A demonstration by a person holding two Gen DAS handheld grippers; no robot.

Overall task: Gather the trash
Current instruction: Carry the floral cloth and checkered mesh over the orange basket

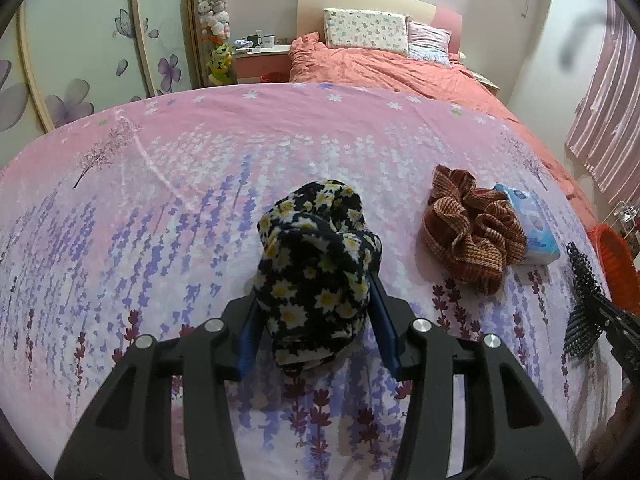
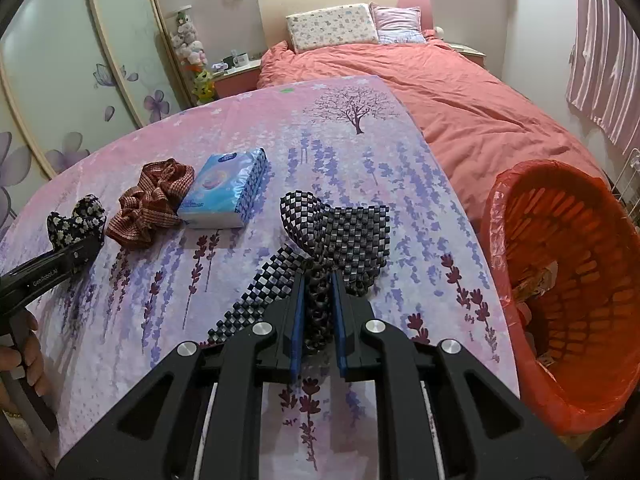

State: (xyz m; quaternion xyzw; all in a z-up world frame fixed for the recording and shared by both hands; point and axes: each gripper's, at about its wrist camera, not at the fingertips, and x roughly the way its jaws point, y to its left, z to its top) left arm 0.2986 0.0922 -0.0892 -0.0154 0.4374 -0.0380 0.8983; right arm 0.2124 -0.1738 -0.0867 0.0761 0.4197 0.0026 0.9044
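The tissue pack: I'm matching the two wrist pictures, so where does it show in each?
Left wrist: tissue pack at right, partly behind the brown striped cloth.
Right wrist: tissue pack left of centre, right of that cloth.
Shared landmark: the brown striped cloth.

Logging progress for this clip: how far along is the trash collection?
Some scraps already lie in the red-lined basket. In hand: right gripper clamps the checkered cloth; left gripper straddles the daisy-print cloth. Left: the brown striped cloth and tissue pack.
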